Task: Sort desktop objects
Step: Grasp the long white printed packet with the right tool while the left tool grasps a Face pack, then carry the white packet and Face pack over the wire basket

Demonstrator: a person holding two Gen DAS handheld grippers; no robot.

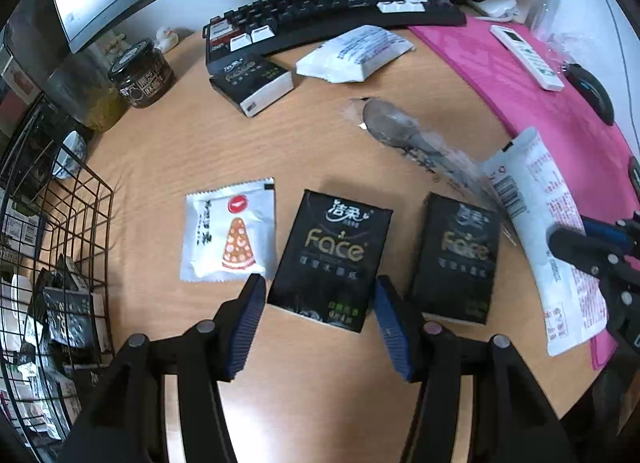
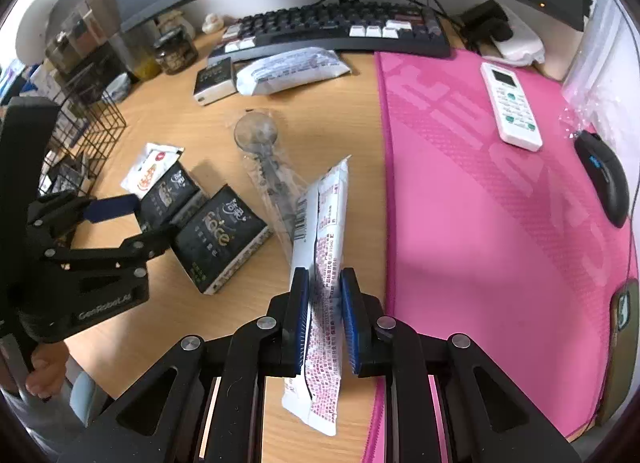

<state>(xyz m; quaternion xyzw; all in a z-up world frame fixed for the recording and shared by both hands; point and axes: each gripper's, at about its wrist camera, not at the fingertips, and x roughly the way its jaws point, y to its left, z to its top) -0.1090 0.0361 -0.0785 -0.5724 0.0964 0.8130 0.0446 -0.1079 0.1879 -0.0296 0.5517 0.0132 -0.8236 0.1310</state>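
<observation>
My left gripper [image 1: 320, 291] is open, its fingers on either side of the near end of a black "Face" tissue pack [image 1: 330, 259] lying flat on the wooden desk. A second black pack [image 1: 456, 259] lies to its right and a white pizza-print sachet [image 1: 228, 231] to its left. My right gripper [image 2: 325, 303] is shut on a long white packet with pink print [image 2: 322, 263], held on edge above the desk; it also shows in the left wrist view [image 1: 540, 231]. A wrapped plastic spoon [image 2: 264, 159] lies behind it.
A black wire basket [image 1: 52, 263] with several packs stands at the left. A third black pack [image 1: 252, 83], a white pouch [image 1: 352, 53], a jar [image 1: 140, 73] and a keyboard [image 1: 328, 11] lie at the back. A pink mat [image 2: 500, 203] holds a remote [image 2: 510, 105] and mouse [image 2: 604, 175].
</observation>
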